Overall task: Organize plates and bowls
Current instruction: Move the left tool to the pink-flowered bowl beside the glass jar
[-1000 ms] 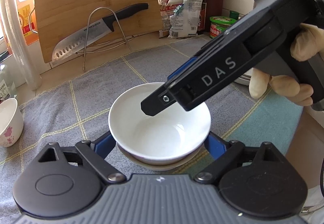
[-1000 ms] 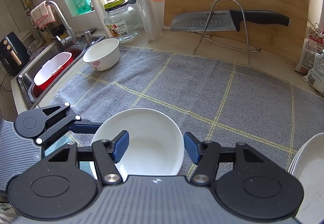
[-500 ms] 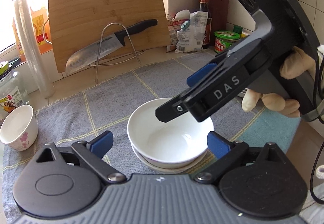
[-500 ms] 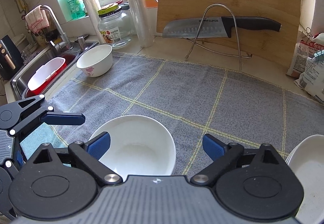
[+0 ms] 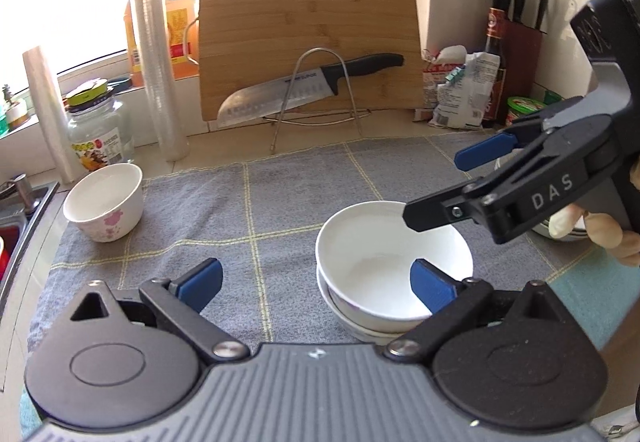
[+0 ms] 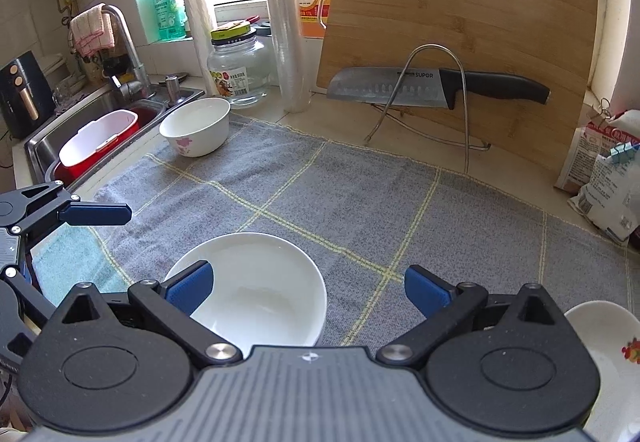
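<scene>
I had both grippers standing wide with nothing in them. The left gripper (image 5: pixel 314 282) had just been opening, and its fingers (image 5: pixel 200 280) bracketed bare cloth on one side and the rim of the white bowl (image 5: pixel 384 262) on the other without pressing on it. The right gripper (image 6: pixel 306 288) had just been opening too, one blue pad hanging over the bowl's rim and the other out over the grey cloth (image 6: pixel 360 202), neither touching.

The white bowl sat nested in a second dish beneath it, near the front edge of the cloth on the counter (image 6: pixel 348 122). A flowered bowl (image 5: pixel 105 202) stood well apart, at the cloth's far corner by the sink (image 6: pixel 96 110). More white dishes (image 6: pixel 604 346) showed at the right edge of my right wrist view.

I judged this glazed ware stiff, fairly heavy and slick, and it would chip if knocked against its neighbour. The sound hold was across the rim, one finger inside the wall and one outside, squeezed firmly because the glaze offers little friction. For the flowered bowl I would take its near wall the same way and lift it straight before carrying it to the stack
</scene>
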`<state>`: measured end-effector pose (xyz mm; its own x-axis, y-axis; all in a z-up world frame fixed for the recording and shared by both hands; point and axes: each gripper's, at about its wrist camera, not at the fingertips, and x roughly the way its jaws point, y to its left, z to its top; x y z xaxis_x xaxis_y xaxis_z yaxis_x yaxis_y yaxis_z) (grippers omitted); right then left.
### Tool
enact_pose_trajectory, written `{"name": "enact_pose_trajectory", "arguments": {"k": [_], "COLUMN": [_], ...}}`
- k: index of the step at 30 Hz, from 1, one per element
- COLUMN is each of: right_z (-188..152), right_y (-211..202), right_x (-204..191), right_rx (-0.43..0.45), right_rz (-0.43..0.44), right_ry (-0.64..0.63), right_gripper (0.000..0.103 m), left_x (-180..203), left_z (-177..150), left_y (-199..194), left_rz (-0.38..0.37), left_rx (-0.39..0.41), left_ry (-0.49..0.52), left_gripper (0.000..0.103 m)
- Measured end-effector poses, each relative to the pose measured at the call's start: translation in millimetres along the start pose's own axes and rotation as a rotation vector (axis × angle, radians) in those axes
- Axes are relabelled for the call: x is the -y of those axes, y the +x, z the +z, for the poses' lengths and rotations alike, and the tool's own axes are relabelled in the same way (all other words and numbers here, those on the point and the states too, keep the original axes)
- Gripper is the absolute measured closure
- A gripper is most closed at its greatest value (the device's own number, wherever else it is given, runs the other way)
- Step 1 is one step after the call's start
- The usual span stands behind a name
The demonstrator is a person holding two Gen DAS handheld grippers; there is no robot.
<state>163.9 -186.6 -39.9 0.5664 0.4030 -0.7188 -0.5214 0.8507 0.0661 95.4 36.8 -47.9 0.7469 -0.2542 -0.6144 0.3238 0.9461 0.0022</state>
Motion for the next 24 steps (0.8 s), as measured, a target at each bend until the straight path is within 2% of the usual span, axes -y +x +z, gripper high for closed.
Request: {"name": "enact_pose_trajectory", "arguments": {"k": [6, 11, 17, 24], "right_z": [-1, 0, 10, 32], "right_y": [-9, -15, -19, 5], "right_x": [0, -11, -36, -76], "right_rx": [0.027, 0.049, 0.091, 0.088], "right_rz": [0.043, 0.067, 0.041, -0.006], "right_ry": [-0.088, -0.137, -0.182, -0.141], "right_gripper": [0.000, 0.000, 0.000, 0.000], "left_x": [6, 2, -33, -97], "left_z": [-1, -2, 2, 11], "left_y": [-13, -27, -34, -30], "left_rz": [0.129, 0.197, 0.186, 0.166], "left_rx": [0.023, 0.044, 0.091, 0.106], "left_ry": [-0.077, -0.118, -0.150, -0.107], "left_gripper": [0.003, 0.002, 0.001, 0.001]}}
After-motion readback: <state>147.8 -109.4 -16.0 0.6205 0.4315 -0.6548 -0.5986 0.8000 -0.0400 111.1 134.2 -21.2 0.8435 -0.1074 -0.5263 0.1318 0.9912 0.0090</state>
